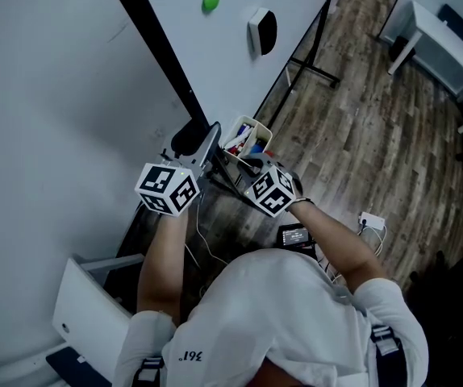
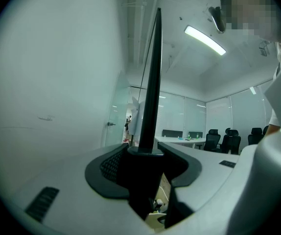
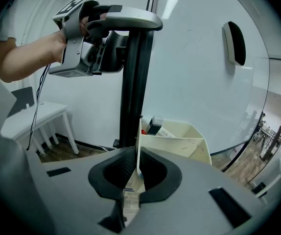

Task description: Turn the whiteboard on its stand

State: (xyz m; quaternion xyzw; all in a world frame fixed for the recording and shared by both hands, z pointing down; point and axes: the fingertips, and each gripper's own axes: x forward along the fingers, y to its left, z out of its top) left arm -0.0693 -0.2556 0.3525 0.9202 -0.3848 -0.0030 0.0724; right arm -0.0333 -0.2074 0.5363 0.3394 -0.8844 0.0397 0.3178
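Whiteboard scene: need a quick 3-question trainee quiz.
1. True or false: the left gripper clamps the whiteboard by its black frame.
2. The right gripper is closed on: A) a chair leg, B) the wall of the cream tray, C) a cable.
3. Fill in: in the head view, the eraser sits to the ___ of the green magnet.
Key: 1 true; 2 B; 3 right.
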